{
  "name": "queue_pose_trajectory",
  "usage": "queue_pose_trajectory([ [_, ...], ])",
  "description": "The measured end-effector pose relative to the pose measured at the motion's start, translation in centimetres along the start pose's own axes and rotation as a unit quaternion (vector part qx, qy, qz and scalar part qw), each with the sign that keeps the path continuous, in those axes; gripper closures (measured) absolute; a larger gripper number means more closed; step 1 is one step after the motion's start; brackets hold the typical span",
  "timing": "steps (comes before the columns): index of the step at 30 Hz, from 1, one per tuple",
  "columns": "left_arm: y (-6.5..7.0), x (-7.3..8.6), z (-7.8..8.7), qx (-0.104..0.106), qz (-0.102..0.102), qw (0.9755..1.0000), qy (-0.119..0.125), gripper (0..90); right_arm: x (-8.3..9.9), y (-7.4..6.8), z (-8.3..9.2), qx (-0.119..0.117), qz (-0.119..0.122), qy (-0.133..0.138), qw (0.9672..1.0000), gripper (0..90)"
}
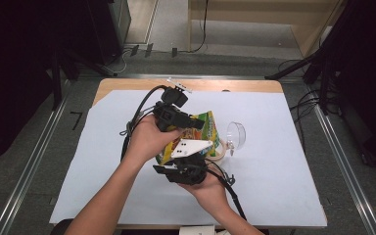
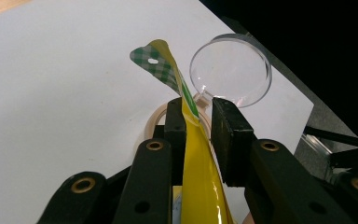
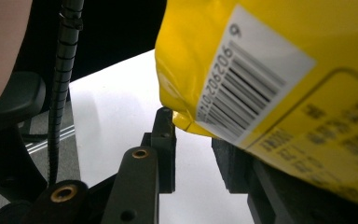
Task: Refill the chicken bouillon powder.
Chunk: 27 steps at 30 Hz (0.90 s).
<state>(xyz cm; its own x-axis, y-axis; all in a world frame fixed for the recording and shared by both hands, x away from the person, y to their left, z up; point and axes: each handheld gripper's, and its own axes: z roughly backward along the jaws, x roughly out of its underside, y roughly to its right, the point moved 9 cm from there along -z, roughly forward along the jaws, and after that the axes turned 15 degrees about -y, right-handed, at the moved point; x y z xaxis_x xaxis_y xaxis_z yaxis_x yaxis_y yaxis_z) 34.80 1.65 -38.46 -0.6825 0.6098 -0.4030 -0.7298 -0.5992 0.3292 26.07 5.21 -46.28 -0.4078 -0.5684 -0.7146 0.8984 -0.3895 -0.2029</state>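
Observation:
A yellow snack bag (image 1: 208, 127) with a green checked top seal is held over the middle of the table between both grippers. My left gripper (image 1: 195, 122) comes in from the left and is shut on the bag's upper edge. In the left gripper view the bag (image 2: 200, 186) runs up between the jaws of my left gripper (image 2: 198, 105), and its seal curls beyond the tips. My right gripper (image 1: 188, 156) sits below, under its grey plate. In the right gripper view the barcoded lower corner of the bag (image 3: 261, 56) sits at the tips of my right gripper (image 3: 193, 126) and hides the right jaw.
A clear plastic cup (image 1: 236, 135) lies on its side just right of the bag, its mouth (image 2: 230, 70) toward the left gripper. A beige ring (image 1: 220, 149) rests on the white sheet (image 1: 274, 186) under the bag. Cables trail from both grippers.

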Motion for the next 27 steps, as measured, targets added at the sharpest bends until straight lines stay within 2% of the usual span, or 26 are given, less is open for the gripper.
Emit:
queue_pose_trajectory([
  [3,-0.09,-0.08,-0.04,0.005,0.003,1.0000,-0.001,77.2,-0.01,-0.05,0.11,0.000,0.001,-0.001,1.0000,72.3],
  [13,0.09,-0.05,-0.12,0.006,0.001,1.0000,-0.003,77.2,0.01,-0.06,0.04,0.001,-0.004,0.001,1.0000,72.4],
  [16,0.50,0.00,0.02,0.000,-0.006,1.0000,-0.004,77.2,-0.02,-0.11,0.06,0.004,-0.001,0.006,1.0000,72.9],
  [27,0.64,0.13,0.06,0.001,-0.006,1.0000,-0.004,77.6,0.12,-0.21,-0.03,0.005,0.001,0.009,0.9999,73.0],
])
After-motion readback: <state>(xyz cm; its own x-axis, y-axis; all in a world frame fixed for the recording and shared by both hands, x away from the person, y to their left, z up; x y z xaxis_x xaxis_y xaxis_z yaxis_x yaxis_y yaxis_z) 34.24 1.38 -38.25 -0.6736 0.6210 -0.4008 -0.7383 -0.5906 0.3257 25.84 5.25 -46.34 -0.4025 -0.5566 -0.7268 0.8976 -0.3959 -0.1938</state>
